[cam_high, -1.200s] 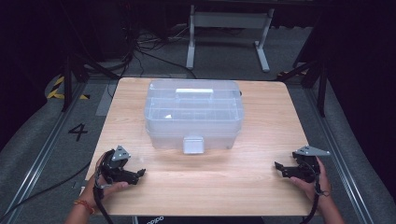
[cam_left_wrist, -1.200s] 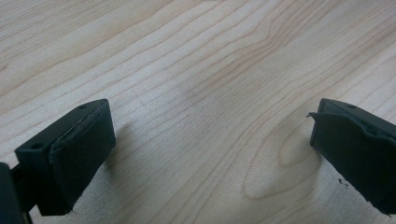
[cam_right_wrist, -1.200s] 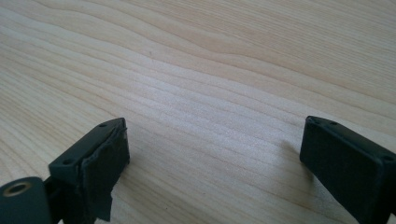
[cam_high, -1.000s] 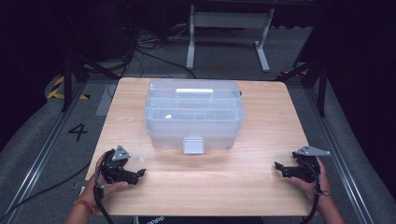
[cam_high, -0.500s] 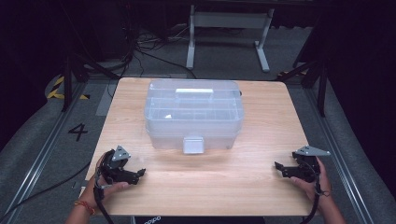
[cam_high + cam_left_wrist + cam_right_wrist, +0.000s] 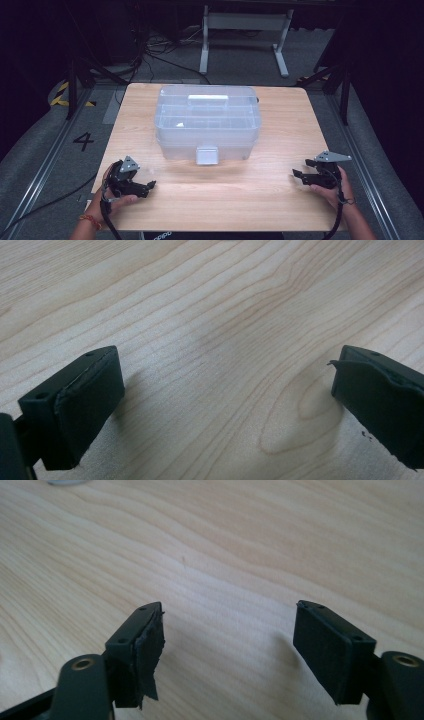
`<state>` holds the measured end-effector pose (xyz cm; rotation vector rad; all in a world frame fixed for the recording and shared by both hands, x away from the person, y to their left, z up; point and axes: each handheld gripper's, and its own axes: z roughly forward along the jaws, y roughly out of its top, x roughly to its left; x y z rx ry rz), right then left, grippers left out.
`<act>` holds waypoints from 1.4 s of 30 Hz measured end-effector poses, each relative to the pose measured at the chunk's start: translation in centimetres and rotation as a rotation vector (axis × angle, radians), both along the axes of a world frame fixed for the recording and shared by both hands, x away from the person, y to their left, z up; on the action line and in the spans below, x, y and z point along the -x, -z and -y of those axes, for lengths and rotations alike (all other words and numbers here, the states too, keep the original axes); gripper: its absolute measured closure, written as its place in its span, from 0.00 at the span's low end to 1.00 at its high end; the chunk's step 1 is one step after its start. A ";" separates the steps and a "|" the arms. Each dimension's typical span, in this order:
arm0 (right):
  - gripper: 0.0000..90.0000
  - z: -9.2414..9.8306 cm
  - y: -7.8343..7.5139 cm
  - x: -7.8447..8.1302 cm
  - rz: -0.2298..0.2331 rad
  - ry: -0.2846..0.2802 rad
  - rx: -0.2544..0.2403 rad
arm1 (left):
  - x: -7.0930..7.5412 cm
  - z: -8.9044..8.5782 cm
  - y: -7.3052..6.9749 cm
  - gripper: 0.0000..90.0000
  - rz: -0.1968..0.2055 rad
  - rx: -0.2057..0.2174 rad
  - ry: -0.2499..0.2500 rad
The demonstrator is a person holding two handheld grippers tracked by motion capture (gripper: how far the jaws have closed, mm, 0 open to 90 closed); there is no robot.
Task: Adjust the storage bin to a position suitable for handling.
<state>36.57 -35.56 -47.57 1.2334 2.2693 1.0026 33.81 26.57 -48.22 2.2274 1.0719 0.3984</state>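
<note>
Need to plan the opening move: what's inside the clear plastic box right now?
Through the frosted walls of the clear plastic box, only faint tray dividers and a small pale patch show. The closed lid and its handle blur the rest, so contents cannot be told.

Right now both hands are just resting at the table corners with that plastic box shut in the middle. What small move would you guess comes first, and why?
Probably the right tool slides toward the grey front latch of the clear plastic lidded box. The lid looks closed, both tools sit open with nothing between them, and the left tool is about as far away, so either could go.
</note>
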 end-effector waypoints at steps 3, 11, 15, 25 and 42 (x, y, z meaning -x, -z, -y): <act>0.34 -0.4 -0.7 -0.4 0.015 -0.014 0.002 | 0.0 0.0 0.0 0.01 0.000 0.000 0.000; 0.35 -1.4 -2.5 -1.1 0.047 -0.042 0.002 | 0.0 0.0 0.0 0.01 0.004 0.001 -0.002; 0.35 -2.0 -3.6 -1.5 0.069 -0.058 -0.001 | 0.0 0.0 0.0 0.01 0.005 0.002 -0.004; 0.37 -3.2 -7.0 -2.9 0.133 -0.083 -0.031 | 0.0 0.0 0.0 0.01 0.006 0.002 -0.005; 0.38 -4.7 -11.8 -4.7 0.216 -0.104 -0.032 | 0.0 0.0 0.0 0.01 0.000 0.001 -0.002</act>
